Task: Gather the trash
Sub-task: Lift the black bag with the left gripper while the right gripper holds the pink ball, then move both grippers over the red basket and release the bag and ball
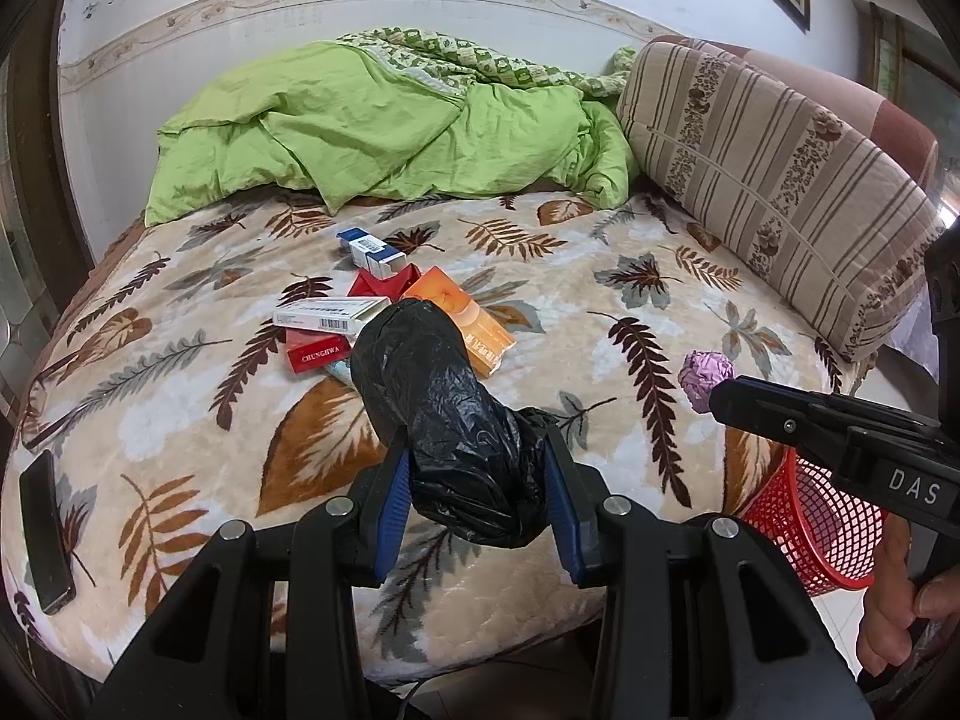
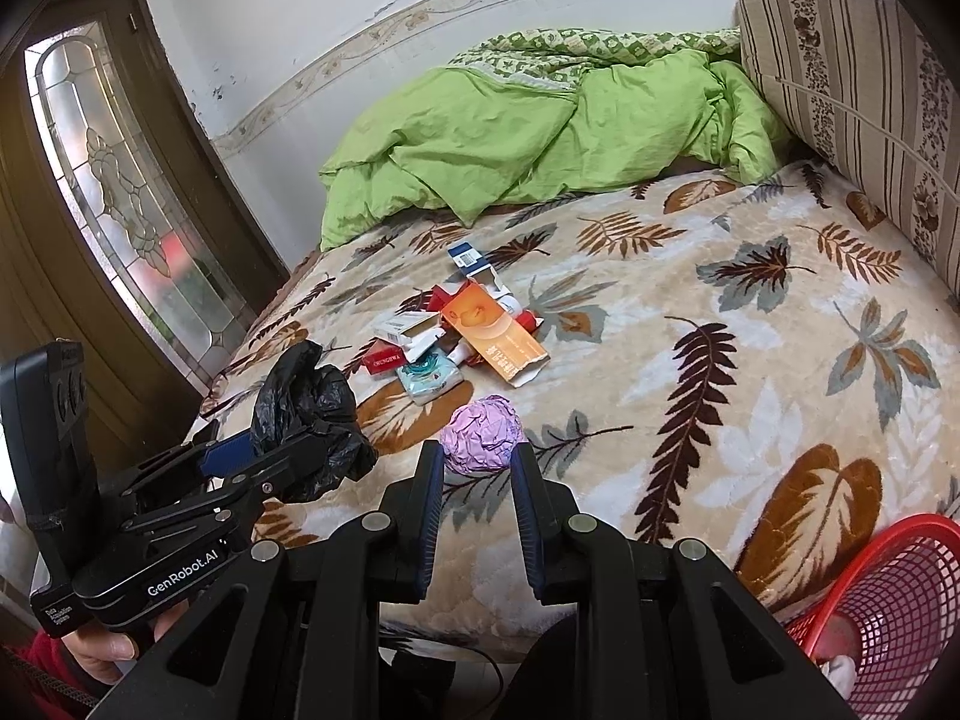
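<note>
My left gripper (image 1: 477,450) is shut on a crumpled black plastic bag (image 1: 432,384), which sticks out forward past the blue pads over the bed. In the right wrist view the same bag (image 2: 312,414) bulges from the left gripper (image 2: 282,444) at the left. My right gripper (image 2: 476,453) is shut on a crumpled purple paper ball (image 2: 480,429) near the bed's front edge. The left wrist view has that ball (image 1: 705,378) at the tip of the right gripper (image 1: 720,396). A pile of small cartons and packets (image 2: 468,330) lies mid-bed.
A red mesh basket (image 2: 888,588) stands on the floor at the bed's near right corner. A dark phone (image 1: 45,534) lies at the blanket's left edge. A green quilt (image 1: 372,126) is bunched at the back, and a striped cushion (image 1: 774,180) lines the right side.
</note>
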`<state>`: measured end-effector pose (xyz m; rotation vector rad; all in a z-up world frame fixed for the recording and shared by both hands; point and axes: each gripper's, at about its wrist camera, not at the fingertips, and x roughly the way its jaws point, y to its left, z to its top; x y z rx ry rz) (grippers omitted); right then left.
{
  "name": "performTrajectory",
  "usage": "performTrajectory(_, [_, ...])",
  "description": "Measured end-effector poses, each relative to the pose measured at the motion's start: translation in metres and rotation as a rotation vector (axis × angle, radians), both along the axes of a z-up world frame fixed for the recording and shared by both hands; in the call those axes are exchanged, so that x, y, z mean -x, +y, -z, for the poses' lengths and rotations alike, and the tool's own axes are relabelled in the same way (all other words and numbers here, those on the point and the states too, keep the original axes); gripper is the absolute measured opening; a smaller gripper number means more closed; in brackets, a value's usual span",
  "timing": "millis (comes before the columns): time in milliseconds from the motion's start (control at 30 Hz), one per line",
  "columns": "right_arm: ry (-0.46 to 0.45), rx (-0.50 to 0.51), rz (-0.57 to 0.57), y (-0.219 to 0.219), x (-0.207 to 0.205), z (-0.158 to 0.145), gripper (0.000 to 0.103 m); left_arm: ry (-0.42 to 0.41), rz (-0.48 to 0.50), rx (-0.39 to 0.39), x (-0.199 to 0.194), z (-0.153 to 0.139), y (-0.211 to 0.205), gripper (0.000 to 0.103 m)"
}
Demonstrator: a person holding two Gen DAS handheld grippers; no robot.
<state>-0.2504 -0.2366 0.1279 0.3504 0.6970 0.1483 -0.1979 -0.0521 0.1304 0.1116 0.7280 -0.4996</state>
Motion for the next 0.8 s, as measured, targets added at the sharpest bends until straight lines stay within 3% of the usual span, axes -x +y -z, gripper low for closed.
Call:
performTrajectory(500, [-0.002,-0.015,0.032,-0.012,0.007,0.0,0.024,-0.003,0.029,-0.007,0.006,-0.003,-0.013,0.039])
performTrajectory(800, [-0.006,-0.022,0.085,-0.031,0.02,-0.004,0.024,0.015,0.099,0.005,0.011,-0.005,-0.03,0.039])
